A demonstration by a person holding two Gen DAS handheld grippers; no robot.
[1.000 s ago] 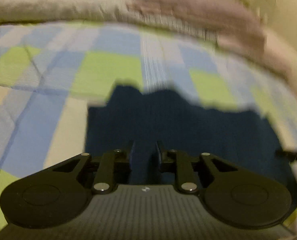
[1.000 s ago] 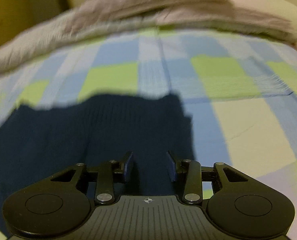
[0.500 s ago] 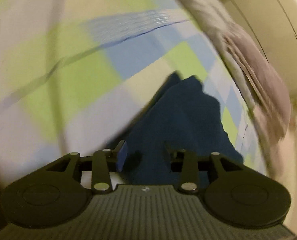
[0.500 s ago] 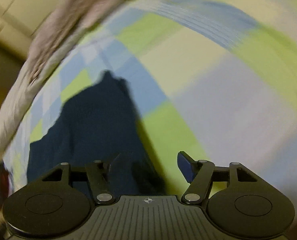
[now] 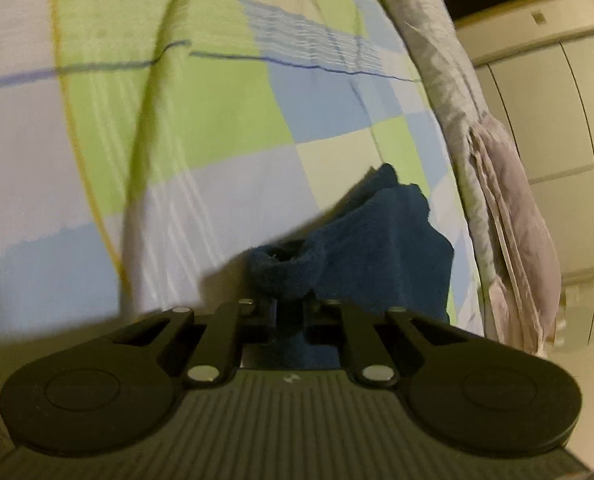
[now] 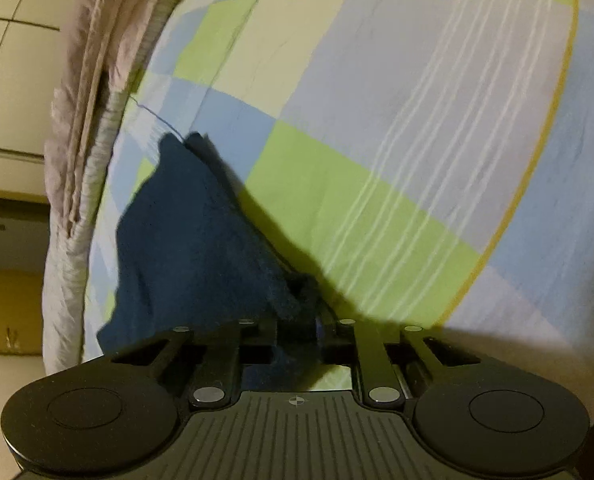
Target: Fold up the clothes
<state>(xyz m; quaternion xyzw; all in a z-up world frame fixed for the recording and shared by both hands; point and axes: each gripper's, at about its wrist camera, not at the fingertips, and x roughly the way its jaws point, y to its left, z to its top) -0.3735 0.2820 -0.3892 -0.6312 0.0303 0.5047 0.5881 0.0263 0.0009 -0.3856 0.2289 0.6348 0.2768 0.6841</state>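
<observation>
Navy garment [image 5: 381, 248] lies bunched on the checked bedspread [image 5: 177, 120], one edge caught in each gripper. Left gripper [image 5: 289, 312] tilts downward, jaws closing on a rolled dark fold. Right gripper [image 6: 297, 328] also points down at the bed, jaws closing on cloth, though blur makes the pinch hard to judge. A pale quilt [image 6: 81, 140] is heaped along the bed's edge, with cream cabinet panels [image 5: 557, 120] beyond.

checked bedspread [image 5: 201, 128], grey quilt [image 5: 453, 92], pale, possibly wardrobe, panels [image 5: 557, 112] behind.
</observation>
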